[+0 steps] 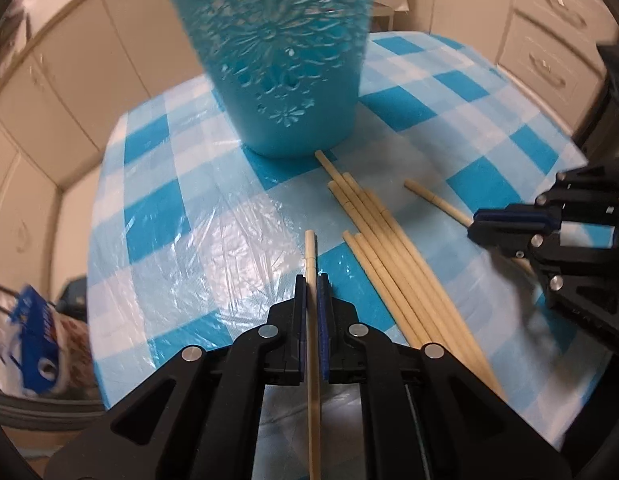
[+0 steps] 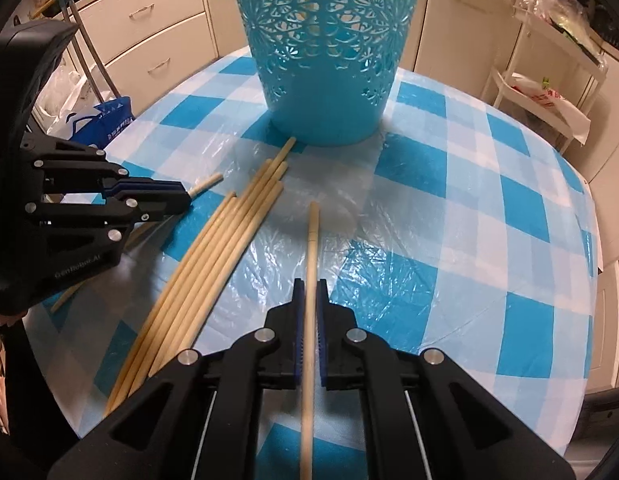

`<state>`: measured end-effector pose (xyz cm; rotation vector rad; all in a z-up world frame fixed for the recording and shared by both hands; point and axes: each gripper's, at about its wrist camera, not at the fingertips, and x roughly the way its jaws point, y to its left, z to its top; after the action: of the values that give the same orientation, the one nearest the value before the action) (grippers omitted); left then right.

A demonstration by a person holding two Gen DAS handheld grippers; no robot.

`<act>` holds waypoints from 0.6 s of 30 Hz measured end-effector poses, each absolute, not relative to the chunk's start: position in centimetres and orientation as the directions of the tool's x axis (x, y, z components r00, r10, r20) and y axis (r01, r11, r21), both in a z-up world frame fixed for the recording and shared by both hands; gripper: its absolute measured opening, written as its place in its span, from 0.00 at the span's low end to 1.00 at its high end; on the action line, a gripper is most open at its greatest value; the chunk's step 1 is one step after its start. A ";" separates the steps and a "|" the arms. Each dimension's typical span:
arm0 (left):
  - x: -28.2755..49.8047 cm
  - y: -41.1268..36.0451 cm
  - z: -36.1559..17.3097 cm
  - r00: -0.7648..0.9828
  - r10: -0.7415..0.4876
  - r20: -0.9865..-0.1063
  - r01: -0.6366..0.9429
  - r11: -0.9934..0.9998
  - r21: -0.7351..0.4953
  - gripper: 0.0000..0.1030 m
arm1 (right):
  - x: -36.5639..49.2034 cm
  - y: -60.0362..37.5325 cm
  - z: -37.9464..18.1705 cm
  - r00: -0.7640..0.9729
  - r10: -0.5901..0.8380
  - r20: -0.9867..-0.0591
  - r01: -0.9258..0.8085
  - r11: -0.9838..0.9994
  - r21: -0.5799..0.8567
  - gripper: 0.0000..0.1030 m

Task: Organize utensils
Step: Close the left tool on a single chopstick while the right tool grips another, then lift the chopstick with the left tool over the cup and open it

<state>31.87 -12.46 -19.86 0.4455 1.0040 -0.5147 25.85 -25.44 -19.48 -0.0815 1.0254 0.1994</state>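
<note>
Claws (image 1: 312,280) clamping chopsticks (image 2: 312,240) before basket (image 2: 325,60)

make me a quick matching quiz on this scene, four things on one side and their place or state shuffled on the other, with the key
Things:
1. left claw
2. perforated turquoise basket
3. bundle of loose chopsticks
4. checked tablecloth

Place or state:
A. lying flat between the two claws
B. covers the table
C. shut on a single chopstick
D. stands upright at the far side

Pairs: 1-C, 2-D, 3-A, 4-B

"GenRobot.AI" on left claw (image 2: 185,200)
</note>
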 end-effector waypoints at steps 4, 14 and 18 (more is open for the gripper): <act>31.7 -11.9 -19.1 0.459 -0.215 -0.862 0.569 0.817 0.099 0.05 | 25.4 -26.5 -19.6 0.539 0.170 -0.825 -0.150 0.983 0.105 0.06; 31.5 -6.8 -6.1 0.656 -0.548 -0.519 0.555 0.816 -0.161 0.05 | 25.4 -28.8 -19.9 0.574 0.260 -0.776 -0.074 0.961 0.267 0.06; 33.3 -7.1 -1.6 0.719 -0.585 -0.375 0.556 0.808 -0.194 0.05 | 25.4 -28.7 -19.9 0.574 0.264 -0.775 -0.073 0.959 0.273 0.06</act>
<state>33.29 -7.11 -1.64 -0.0695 0.4376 -0.6316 25.36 -28.73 -19.92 0.2208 0.9406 0.1994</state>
